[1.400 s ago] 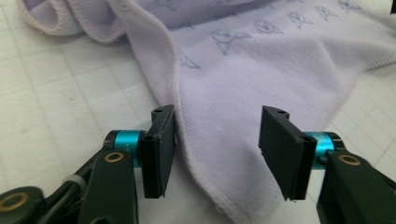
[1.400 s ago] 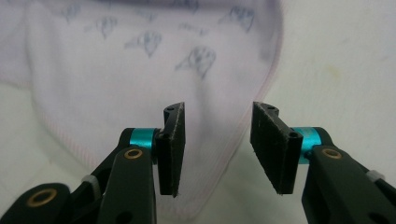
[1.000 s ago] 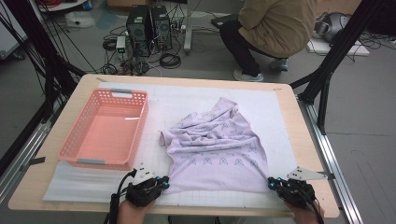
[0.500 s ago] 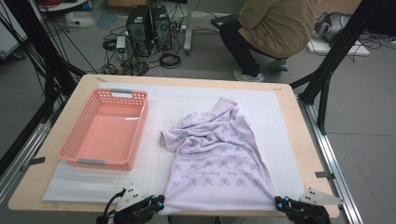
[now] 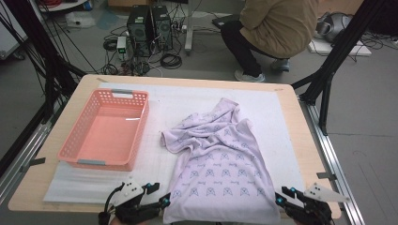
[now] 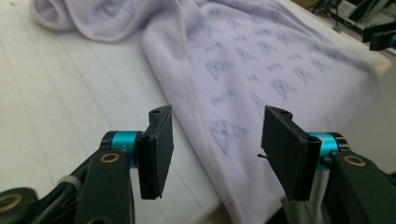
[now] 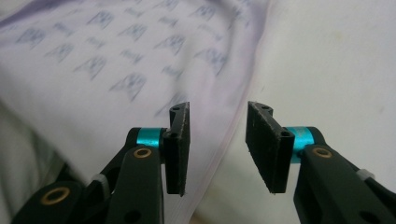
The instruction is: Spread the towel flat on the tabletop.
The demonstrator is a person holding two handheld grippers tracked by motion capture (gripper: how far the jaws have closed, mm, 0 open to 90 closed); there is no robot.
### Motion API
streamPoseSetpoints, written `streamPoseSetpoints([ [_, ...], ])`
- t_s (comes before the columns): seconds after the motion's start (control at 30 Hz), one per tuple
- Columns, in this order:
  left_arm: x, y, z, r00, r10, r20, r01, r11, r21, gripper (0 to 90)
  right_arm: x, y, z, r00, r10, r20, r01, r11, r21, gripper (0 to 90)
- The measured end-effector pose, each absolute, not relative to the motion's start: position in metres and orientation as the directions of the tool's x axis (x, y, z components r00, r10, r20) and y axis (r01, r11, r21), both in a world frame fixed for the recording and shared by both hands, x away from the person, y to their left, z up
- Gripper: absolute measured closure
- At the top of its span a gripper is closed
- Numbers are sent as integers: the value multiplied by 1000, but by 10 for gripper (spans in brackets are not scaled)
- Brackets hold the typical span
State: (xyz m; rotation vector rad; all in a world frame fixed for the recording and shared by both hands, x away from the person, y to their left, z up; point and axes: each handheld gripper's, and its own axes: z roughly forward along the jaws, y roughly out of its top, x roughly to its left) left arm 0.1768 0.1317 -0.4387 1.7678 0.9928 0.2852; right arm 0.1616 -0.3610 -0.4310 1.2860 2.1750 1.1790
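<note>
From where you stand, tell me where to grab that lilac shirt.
Take the lilac shirt by its two near hem corners, coming from the table's near edge. The hem lies flat there, and the left claw and right claw each straddle a side edge, open.

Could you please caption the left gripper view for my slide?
Open left gripper poised at the lilac printed garment's near edge.

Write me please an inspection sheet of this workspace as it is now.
Surface: wooden table with white mat, tidy.
Job's things: lilac printed garment, bunched at the far end, near part flat to the table edge.
Clutter: pink basket, empty.
Grippers: left tool and right tool open at the garment's near corners, gripping nothing.
Cables: tangled on floor by computer towers.
Surroundings: person crouching behind table.
</note>
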Motion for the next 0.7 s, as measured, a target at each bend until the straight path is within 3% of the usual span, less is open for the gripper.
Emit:
streamPoseSetpoints([
  [0.2,217,122,-440,614,742,-268,510,-115,852,453,215,-349,-438,-486,868,104,575,228,786,585],
  [0.47,247,97,-451,614,737,-283,580,-179,795,500,246,-329,-450,-487,871,65,594,275,756,641],
  [0.53,245,87,-454,621,747,-238,569,-221,792,564,247,-328,-449,-484,872,68,598,273,754,716],
  [0.57,242,85,-454,626,753,-202,555,-249,794,601,247,-328,-449,-500,863,72,593,280,755,808],
  [0.6,241,84,-454,628,758,-176,545,-267,794,743,246,-328,-449,-512,855,80,593,285,753,841],
  [0.63,239,84,-453,624,764,-165,544,-273,793,808,245,-328,-449,-514,855,75,592,290,752,852],
  [0.7,234,85,-452,625,762,-173,553,-275,786,845,242,-330,-448,-521,849,89,600,290,746,859],
])
